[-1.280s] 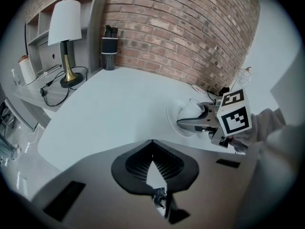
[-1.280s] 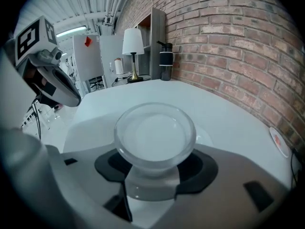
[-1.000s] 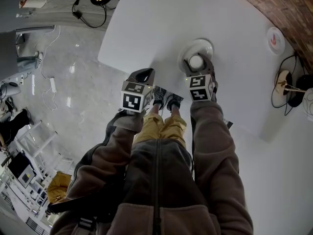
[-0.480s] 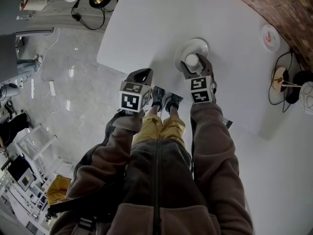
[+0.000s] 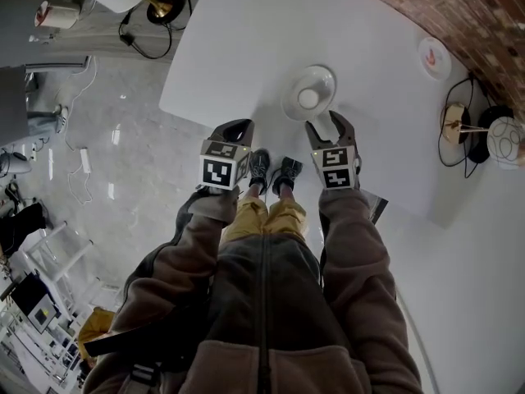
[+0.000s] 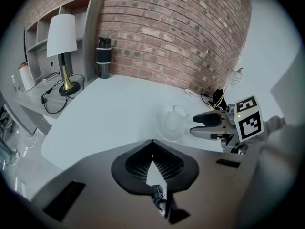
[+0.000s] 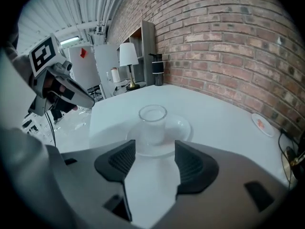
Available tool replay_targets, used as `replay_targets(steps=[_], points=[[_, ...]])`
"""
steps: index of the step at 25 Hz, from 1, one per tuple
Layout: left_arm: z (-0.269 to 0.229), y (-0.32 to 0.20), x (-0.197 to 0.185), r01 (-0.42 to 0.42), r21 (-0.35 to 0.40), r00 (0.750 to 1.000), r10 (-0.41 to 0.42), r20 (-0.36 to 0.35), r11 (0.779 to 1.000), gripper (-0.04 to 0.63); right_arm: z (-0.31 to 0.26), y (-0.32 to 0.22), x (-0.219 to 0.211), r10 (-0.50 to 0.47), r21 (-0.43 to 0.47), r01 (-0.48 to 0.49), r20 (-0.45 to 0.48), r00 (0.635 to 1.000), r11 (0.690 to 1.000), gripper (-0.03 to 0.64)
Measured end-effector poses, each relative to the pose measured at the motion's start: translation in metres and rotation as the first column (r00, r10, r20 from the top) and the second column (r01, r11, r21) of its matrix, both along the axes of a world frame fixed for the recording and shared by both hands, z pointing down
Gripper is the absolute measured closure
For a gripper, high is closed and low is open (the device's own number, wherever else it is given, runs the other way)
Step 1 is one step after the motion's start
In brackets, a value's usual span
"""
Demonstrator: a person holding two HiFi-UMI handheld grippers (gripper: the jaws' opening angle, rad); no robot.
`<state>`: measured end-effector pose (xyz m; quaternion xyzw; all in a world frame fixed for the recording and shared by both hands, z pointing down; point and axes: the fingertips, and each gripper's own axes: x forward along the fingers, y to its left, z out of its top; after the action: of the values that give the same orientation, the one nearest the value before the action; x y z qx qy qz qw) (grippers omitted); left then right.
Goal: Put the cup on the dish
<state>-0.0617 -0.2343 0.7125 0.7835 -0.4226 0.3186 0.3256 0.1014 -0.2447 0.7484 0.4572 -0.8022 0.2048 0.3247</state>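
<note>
A clear glass cup (image 5: pixel 308 98) stands upright on a white dish (image 5: pixel 321 77) near the white table's front edge. My right gripper (image 5: pixel 326 125) is open just in front of the cup, apart from it, with nothing between its fingers. In the right gripper view the cup (image 7: pixel 152 123) and dish (image 7: pixel 180 127) lie just beyond the spread jaws of that gripper (image 7: pixel 155 149). My left gripper (image 5: pixel 235 130) hangs shut and empty over the table's edge, to the left of the dish. The left gripper view shows the cup (image 6: pixel 177 118) to the right of its closed tips (image 6: pixel 152 149).
A small plate with a red mark (image 5: pixel 433 56) lies at the table's far right by cables and a lamp base (image 5: pixel 456 122). A lamp (image 6: pixel 62 51) and a black tumbler (image 6: pixel 103 57) stand against the brick wall. The table's near edge (image 5: pixel 184 113) drops to the floor.
My right gripper, which stood around the cup on the dish, has let go and drawn back towards me. The cup stays standing on the dish. The left gripper has barely moved.
</note>
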Motion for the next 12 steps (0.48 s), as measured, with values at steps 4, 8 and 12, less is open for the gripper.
replay_targets(steps=[4,8,12], points=[[-0.013,0.002,0.006,-0.008,0.017,1.0,0.008,-0.008,1.0,0.591,-0.015,0.018,0.015,0.029,-0.004,-0.029,0.005,1.0,1.0,0.358],[-0.029,0.001,0.011,-0.012,0.044,1.0,0.013,-0.02,0.999,0.591,-0.037,0.027,0.028,0.077,0.023,-0.077,0.004,0.997,0.997,0.414],[-0.048,0.0,0.014,-0.014,0.077,0.999,0.016,-0.028,0.997,0.591,-0.064,0.033,0.035,0.115,0.065,-0.115,-0.006,0.993,0.991,0.472]])
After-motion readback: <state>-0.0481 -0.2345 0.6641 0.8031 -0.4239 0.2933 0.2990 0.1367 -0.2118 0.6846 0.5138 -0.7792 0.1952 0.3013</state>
